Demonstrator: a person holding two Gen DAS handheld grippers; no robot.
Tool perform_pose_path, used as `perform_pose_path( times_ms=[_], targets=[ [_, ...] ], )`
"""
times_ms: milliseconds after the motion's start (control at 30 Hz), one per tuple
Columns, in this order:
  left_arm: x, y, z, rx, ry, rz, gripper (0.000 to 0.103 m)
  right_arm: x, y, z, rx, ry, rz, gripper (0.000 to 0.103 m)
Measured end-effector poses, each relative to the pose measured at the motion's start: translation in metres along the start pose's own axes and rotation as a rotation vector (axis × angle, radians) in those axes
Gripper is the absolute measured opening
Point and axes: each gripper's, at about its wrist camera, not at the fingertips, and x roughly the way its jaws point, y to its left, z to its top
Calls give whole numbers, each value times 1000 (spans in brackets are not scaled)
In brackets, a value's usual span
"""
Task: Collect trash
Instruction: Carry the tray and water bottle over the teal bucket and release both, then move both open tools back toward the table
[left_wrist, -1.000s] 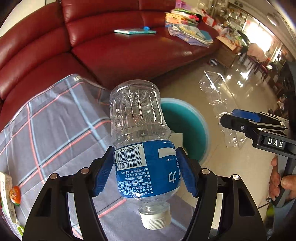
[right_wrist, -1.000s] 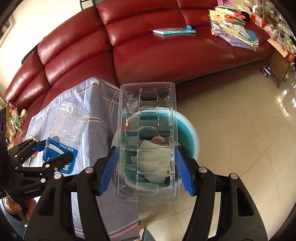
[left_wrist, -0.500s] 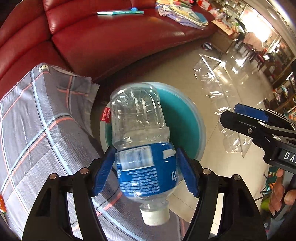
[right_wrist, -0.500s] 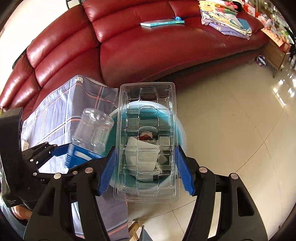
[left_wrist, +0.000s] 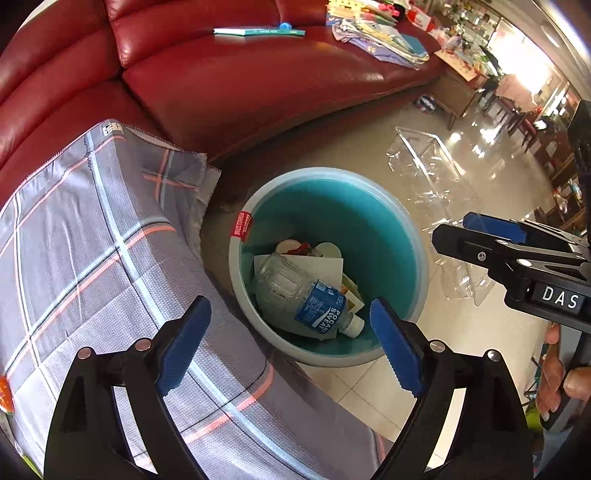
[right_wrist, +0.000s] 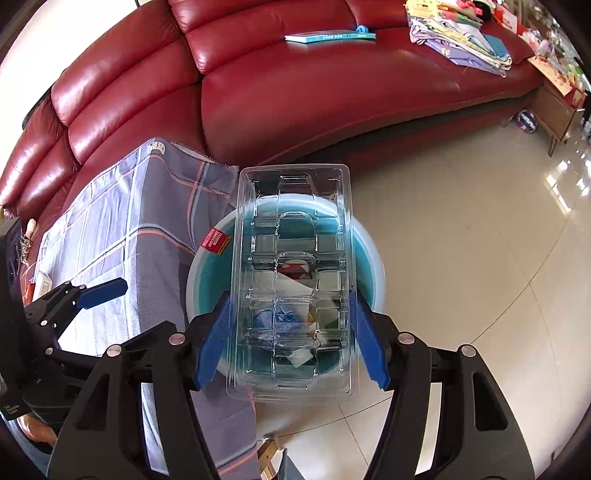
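Down at the centre of the left wrist view sits the teal bin (left_wrist: 384, 229) on the tiled floor (left_wrist: 436, 350), and the plastic bottle (left_wrist: 299, 295) lies inside it on its side, white cap toward five o'clock, blue label up, resting on paper scraps (left_wrist: 314, 264). The left claw (left_wrist: 290, 339) hangs just above the bin's near rim, its jaws have just been opening and now stand wide apart with nothing between the blue pads (left_wrist: 183, 343). At nine o'clock the checked cloth (left_wrist: 92, 236) drapes over the surface, touching the bin's side. At three o'clock the right claw (left_wrist: 491, 236) comes into frame, a hand (left_wrist: 557, 376) on its grip.

Over to the right wrist view: the right claw (right_wrist: 291, 332) is clamped on a clear plastic tray (right_wrist: 293, 280), pads pressing its long sides, and the tray hangs directly above the bin (right_wrist: 369, 251), whose contents show through it. At twelve o'clock runs the red leather sofa (right_wrist: 314, 96) with a book (right_wrist: 328, 37) on its seat.
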Motion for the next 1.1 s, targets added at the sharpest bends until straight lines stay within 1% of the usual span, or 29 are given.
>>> perform_pose_path(
  times_ms=[100, 133, 200, 300, 400, 533, 700, 1100],
  targets=[
    [-3, 5, -2, -6, -4, 4, 92, 7, 4, 2, -9, 21, 5, 63],
    [-3, 6, -3, -8, -5, 4, 93, 10, 5, 3, -9, 28, 8, 67],
    [-5, 7, -4, -9, -4, 3, 94, 15, 6, 4, 5, 43, 13, 78],
    [-6, 9, -6, -5, -6, 5, 95, 18, 8, 5, 12, 50, 10, 79],
    [-6, 11, -9, -10, -1, -2, 96, 20, 10, 4, 10, 55, -3, 84],
    [-8, 15, -12, -21, 0, -8, 97, 20, 15, 4, 5, 63, -19, 86],
    [-14, 19, -16, -29, -9, -13, 97, 16, 21, 4, -3, 66, -25, 86],
    [-44, 28, -27, -32, -55, -19, 97, -7, 45, 1, -39, 49, -50, 87]
  ],
)
